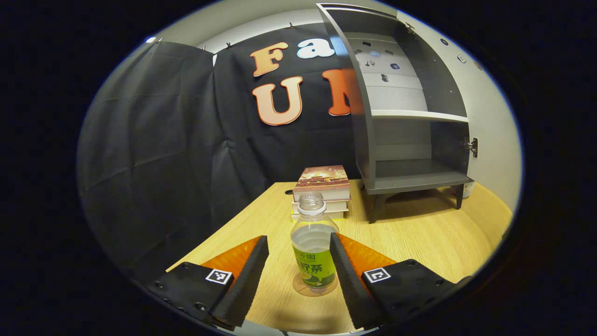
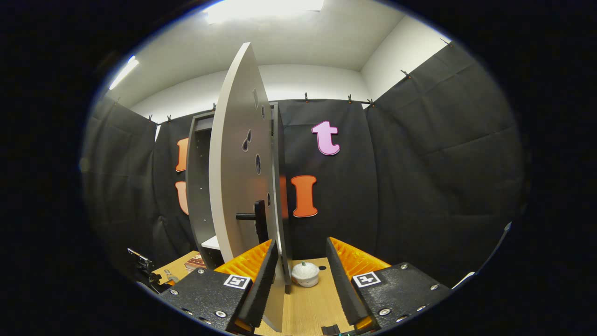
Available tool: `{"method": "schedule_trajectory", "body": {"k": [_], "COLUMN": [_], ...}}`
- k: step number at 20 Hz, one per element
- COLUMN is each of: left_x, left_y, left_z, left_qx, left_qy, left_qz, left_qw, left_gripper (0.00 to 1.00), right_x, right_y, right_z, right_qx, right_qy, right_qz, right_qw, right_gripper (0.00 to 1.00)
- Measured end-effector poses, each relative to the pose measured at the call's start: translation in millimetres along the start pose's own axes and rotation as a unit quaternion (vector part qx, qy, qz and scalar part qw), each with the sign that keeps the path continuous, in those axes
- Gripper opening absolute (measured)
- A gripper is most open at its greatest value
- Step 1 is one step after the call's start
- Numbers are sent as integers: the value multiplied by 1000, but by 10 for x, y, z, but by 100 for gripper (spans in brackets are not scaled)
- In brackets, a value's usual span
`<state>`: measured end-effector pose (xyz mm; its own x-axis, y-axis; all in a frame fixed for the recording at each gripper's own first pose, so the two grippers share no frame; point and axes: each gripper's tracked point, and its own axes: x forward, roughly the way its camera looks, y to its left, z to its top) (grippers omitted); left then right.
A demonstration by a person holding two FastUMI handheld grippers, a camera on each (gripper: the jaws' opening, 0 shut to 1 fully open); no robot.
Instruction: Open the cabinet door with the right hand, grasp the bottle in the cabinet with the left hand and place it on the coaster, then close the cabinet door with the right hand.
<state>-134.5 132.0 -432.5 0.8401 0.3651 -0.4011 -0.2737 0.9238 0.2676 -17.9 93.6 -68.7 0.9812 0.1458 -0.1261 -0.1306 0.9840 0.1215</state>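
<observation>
Left gripper view: the uncapped bottle (image 1: 313,245) is seen standing upright on the round coaster (image 1: 315,285), on the wooden table (image 1: 419,238).
Left gripper (image 1: 298,270): held open; the bottle is placed between the fingers, with a clear gap on the left and the right finger just beside it; contact cannot be told.
Background: a stack of books (image 1: 322,191) is set behind the bottle; the open grey cabinet (image 1: 410,116) is seen at right, its shelves bare.
Right gripper view: the cabinet door (image 2: 238,177) is seen edge-on, swung open, its dark handle (image 2: 254,217) projecting leftward.
Right gripper (image 2: 298,275): held open; the door's lower edge is seen just beside the left finger (image 2: 261,284).
Beyond: a small white lidded pot (image 2: 305,274) is seen on the table.
</observation>
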Motion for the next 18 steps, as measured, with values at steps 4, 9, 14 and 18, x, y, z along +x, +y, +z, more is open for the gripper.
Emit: {"method": "schedule_trajectory", "body": {"k": [4, 9, 14, 18], "left_x": [-164, -357, -586, -734], "left_y": [-33, -91, -155, -159], "left_z": [205, 452, 764, 1017], "left_qx": [2, 6, -5, -12], "left_qy": [-8, -17, -36, -56], "left_qz": [10, 28, 41, 58], "left_qw": [1000, 999, 998, 997], "left_gripper": [87, 87, 87, 87], "right_x": [104, 178, 226, 283], "right_y": [100, -29, 221, 433], "right_z": [-114, -10, -189, -533], "right_qx": [-8, 29, 46, -8], "right_qy": [10, -16, 8, 58], "right_qz": [59, 102, 188, 232], "right_qw": [998, 994, 981, 971], "right_gripper": [75, 71, 76, 72]}}
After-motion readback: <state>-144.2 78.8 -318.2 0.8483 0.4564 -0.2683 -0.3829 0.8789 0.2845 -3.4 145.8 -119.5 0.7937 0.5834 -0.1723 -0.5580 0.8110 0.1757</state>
